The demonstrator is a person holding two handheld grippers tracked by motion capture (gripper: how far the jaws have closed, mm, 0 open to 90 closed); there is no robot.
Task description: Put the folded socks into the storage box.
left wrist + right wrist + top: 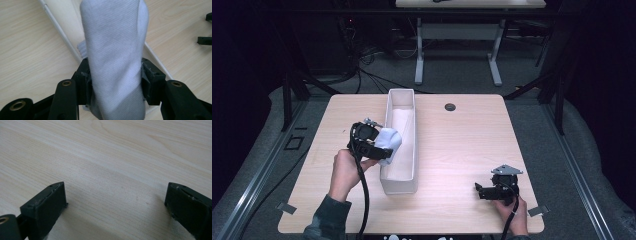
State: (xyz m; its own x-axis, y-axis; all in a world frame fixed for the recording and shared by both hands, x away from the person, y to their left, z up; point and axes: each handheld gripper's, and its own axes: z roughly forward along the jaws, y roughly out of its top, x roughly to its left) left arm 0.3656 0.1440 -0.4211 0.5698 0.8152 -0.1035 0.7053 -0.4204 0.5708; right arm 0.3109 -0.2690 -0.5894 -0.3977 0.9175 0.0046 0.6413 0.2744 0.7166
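A rolled white cloth (113, 50) is clamped between the jaws of my left gripper (115, 80), which is shut on it. In the high view the left gripper (379, 145) holds the white cloth (391, 141) over the left wall of a long white bin (399, 185) at the table's middle. My right gripper (479, 191) rests low near the front right of the table, pointing left. Its jaws stand wide apart in the right gripper view (116, 205), with bare wood between them.
The bin runs from the back of the light wooden table (462, 145) toward the front. A small dark round cap (450, 106) lies near the back edge. Tape tabs mark the front corners (286, 208). Another table's legs stand behind.
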